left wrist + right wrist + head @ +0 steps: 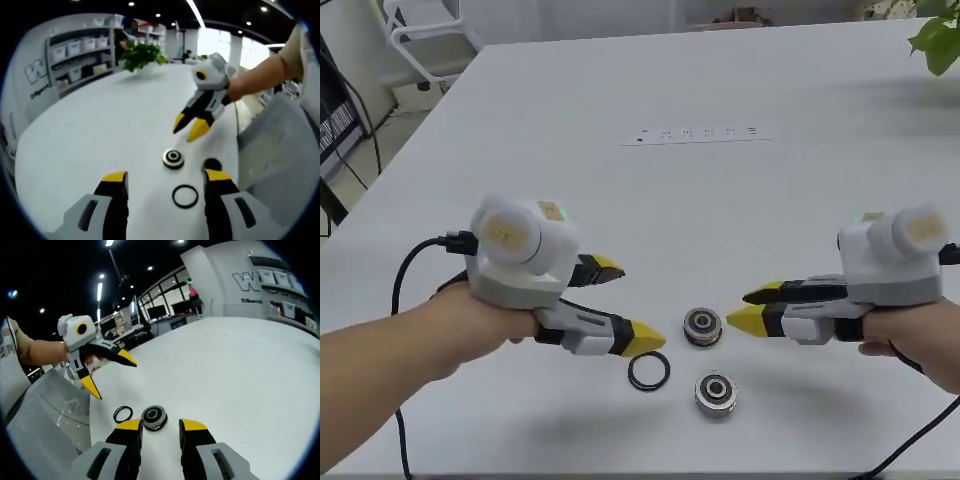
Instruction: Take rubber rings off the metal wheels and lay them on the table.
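- One rubber ring [649, 371] lies flat on the white table [620, 200], off its wheel, just beside the far metal wheel [703, 326] on that wheel's near-left side, not touching it.
- Far metal wheel: flat on the table, with a dark band round its rim. Judged to be a ring not yet removed, but not certain.
- Near metal wheel [716, 392]: just on the person's side of the far wheel, apart from it. Its rim looks brighter. Cannot tell whether it has been stripped.
- Left gripper [630, 302]: jaws spread wide, holding nothing, to the left of the far wheel. One tip is near the loose ring. In the left gripper view the ring sits between the jaw tips, with the far wheel just beyond.
- Right gripper [745, 308]: jaws parted only narrowly, empty. The tips point at the far wheel from its right, just short of it, with no contact.
- Pose: both hands are held low and roughly level over the table, and the jaws converge on the far wheel from opposite sides.
- Risk 1: the far wheel is loose on a smooth top. A one-sided nip would likely push or tip it rather than lift the band.
- Risk 2: a stretched ring could spring free and go over the table edge, which is near the far wheel.
- Risk 3: the low left tip could drag the loose ring.
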Demonstrator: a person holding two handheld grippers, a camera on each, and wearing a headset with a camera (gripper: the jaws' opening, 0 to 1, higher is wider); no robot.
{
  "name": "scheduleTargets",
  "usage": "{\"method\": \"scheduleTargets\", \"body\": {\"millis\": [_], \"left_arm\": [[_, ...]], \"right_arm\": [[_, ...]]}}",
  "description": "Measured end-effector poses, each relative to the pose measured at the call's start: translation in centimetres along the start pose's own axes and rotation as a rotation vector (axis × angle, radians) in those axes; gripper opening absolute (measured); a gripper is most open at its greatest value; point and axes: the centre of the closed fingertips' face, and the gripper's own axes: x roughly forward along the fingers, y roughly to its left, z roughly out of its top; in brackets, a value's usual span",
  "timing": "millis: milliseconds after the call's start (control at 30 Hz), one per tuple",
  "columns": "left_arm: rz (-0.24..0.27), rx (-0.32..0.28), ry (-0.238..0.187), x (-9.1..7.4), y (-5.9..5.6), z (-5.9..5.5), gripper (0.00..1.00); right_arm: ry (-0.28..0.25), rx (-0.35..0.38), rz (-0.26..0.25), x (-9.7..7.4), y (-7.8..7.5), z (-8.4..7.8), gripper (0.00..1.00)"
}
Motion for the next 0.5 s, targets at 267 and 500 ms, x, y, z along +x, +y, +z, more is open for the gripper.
{"method": "scheduleTargets", "body": {"millis": [267, 500], "left_arm": [[-0.017, 0.008, 0.012, 1.2, -0.3, -0.3, 0.58], [-0.027, 0.014, 0.017, 2.1, -0.4, -0.6, 0.55]], "right_arm": [[0.023, -0.051, 0.015, 0.8, 0.4, -0.9, 0.26], [0.04, -0.077, 0.028, 1.4, 0.7, -1.4, 0.23]]}}
